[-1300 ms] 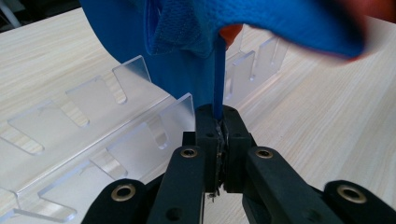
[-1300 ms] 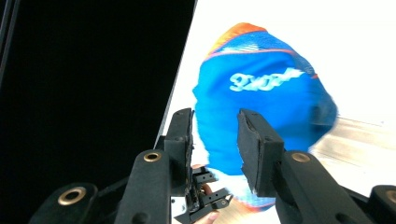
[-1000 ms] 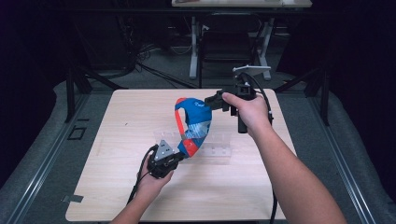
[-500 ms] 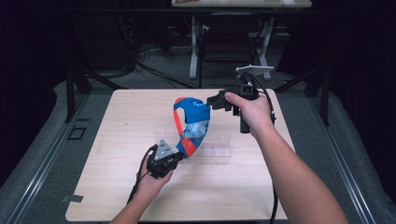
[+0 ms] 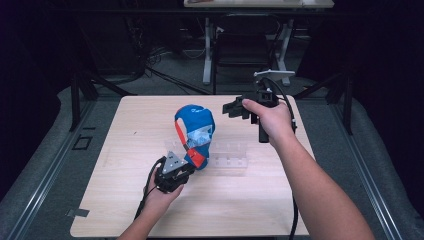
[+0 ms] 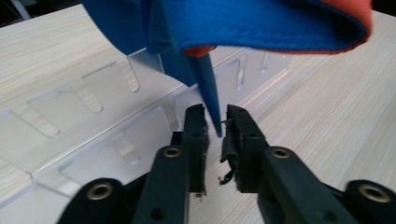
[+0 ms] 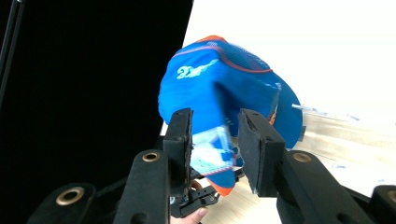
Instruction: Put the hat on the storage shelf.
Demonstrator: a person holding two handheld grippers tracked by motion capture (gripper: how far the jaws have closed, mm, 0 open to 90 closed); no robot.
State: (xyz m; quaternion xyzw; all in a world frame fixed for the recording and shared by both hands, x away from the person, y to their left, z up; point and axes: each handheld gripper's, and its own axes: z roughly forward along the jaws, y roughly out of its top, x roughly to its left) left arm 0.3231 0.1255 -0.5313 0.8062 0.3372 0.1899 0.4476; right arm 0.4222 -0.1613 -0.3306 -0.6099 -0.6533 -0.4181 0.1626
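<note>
A blue cap with orange trim stands raised near the middle of the wooden table, its crown up and tilted toward the far side. In the high view a pale patch shows on the side facing the person, and an orange strap runs down that side to the near edge. In the right gripper view the cap shows white lettering on blue fabric and a thin orange line across the crown.

Just behind and to the right of the cap lies a clear plastic rack with slots cut in its walls, resting flat on the table. In the left gripper view the rack shows as 2 rows of slotted transparent walls.

The left gripper sits at the near lower edge of the cap, held in the left hand. In the left gripper view its 2 jaws are nearly closed, with a thin blue strip of the cap hanging down between the pads; the narrow gap on each side leaves it unclear whether they actually pinch it.

The right gripper is held up to the right of the cap, apart from it, in the right hand. Its jaws are parted and hold nothing.
</note>
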